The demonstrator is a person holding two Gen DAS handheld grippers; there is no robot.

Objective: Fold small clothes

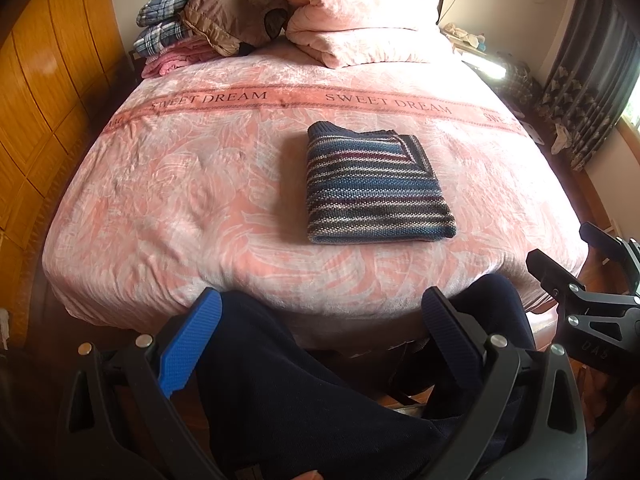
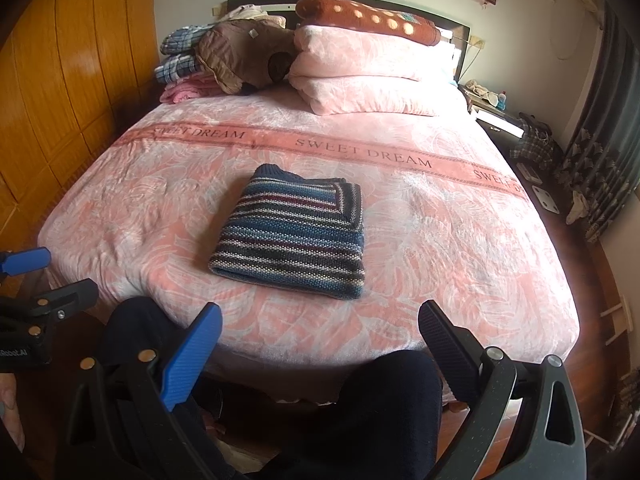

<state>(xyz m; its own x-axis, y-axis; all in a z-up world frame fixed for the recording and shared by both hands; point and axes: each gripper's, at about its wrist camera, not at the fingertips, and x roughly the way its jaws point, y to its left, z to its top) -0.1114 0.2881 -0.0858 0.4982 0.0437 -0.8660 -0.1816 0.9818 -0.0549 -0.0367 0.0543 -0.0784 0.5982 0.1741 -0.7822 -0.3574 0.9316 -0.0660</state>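
Observation:
A striped knit sweater (image 1: 376, 184) (image 2: 294, 234) lies folded into a neat rectangle on the pink bed cover (image 1: 180, 184) (image 2: 440, 248), near the foot half of the bed. My left gripper (image 1: 320, 320) hangs open off the foot of the bed, well short of the sweater, with nothing between its fingers. My right gripper (image 2: 320, 332) is open too, held back from the bed edge and empty. The right gripper (image 1: 592, 280) shows at the right edge of the left wrist view, and the left gripper (image 2: 36, 284) at the left edge of the right wrist view.
A person's dark-trousered legs (image 1: 304, 380) (image 2: 360, 412) stand against the foot of the bed. Folded pink quilts (image 1: 360, 28), a brown jacket (image 1: 236, 16) and plaid clothes (image 1: 164, 24) pile at the headboard. A wooden wardrobe (image 1: 44, 92) lines the left; curtains (image 2: 600, 152) and a cluttered floor lie right.

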